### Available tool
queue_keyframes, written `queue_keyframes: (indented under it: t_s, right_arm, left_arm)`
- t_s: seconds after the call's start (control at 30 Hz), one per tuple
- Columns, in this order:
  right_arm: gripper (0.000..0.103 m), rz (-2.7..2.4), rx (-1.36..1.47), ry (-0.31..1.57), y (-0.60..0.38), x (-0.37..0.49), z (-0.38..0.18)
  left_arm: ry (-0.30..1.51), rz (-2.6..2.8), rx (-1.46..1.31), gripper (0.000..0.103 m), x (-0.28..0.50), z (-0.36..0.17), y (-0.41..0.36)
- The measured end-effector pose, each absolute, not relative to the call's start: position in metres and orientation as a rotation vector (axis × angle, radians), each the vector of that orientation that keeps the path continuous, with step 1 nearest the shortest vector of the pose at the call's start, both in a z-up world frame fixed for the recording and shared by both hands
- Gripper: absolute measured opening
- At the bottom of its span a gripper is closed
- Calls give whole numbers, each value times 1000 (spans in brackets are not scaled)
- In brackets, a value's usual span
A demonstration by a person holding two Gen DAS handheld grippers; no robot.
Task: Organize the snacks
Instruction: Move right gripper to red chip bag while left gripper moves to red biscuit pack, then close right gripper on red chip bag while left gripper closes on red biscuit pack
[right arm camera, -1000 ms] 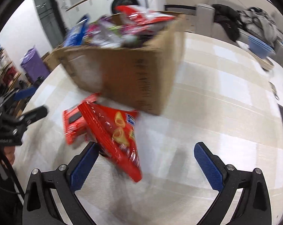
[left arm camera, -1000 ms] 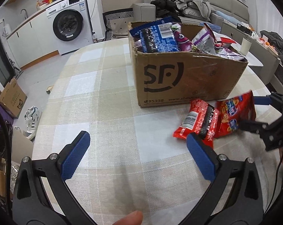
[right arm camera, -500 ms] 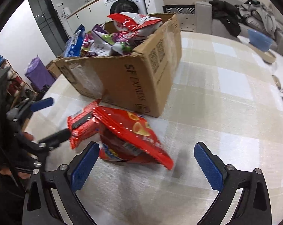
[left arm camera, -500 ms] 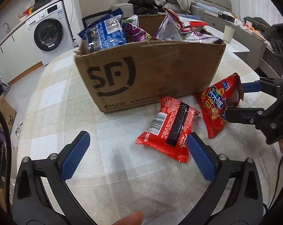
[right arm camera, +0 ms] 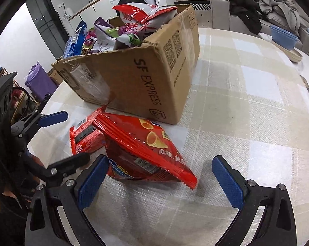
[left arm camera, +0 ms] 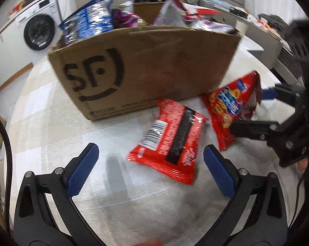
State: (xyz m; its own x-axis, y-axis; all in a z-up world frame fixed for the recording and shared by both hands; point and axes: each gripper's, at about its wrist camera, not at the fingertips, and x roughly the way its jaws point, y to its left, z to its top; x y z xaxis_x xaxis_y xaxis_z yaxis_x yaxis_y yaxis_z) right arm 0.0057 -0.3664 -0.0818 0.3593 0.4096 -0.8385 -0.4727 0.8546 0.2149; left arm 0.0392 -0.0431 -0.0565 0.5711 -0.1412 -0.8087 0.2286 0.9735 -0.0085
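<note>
Cardboard box [right arm camera: 146,86], full of snack bags, sits on checked tablecloth [right arm camera: 246,123]. Two packets lie on the cloth just in front of the box: flat red packet [left arm camera: 170,141] and red cone-snack bag [right arm camera: 142,149], the bag overlapping the packet. Left gripper [left arm camera: 150,166]: jaws wide open, empty, packet near them. Right gripper [right arm camera: 160,176]: jaws wide open, bag's near end between them, no grip

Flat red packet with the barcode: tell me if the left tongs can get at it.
Probably yes. The flat red packet lies on the tablecloth just ahead of the open left tongs, with nothing between; the cone-snack bag sits beside it.
</note>
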Motion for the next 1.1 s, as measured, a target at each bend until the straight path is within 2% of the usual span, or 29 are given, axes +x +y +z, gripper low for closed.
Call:
queue_keyframes:
  t_s: [0.1, 0.3, 0.47, 0.57, 0.8, 0.97, 1.03, 1.1]
  right_arm:
    - [103, 586, -65, 1050, -369, 4, -78]
    - [101, 616, -69, 1029, -368, -1, -74]
    - [85, 625, -49, 1037, -368, 0, -79]
    - [82, 638, -31, 1037, -370, 1, -81]
    - [76, 655, -38, 1030, -362, -1, -81]
    - [71, 659, -40, 1021, -358, 0, -82]
    - [70, 663, -38, 1020, -358, 0, -82]
    - [70, 665, -38, 1022, -357, 0, -82]
  left_arm:
    - [923, -199, 157, 102, 41, -62, -53]
    - [940, -193, 144, 95, 53, -71, -54]
    - [939, -215, 107, 82, 66, -73, -44]
    - [927, -228, 104, 77, 69, -73, -41]
    - [906, -271, 96, 58, 61, -75, -46]
    - [903, -274, 101, 56, 58, -76, -53]
    - [901, -284, 98, 48, 55, -73, -54]
    - [898, -288, 103, 46, 48, -72, -57]
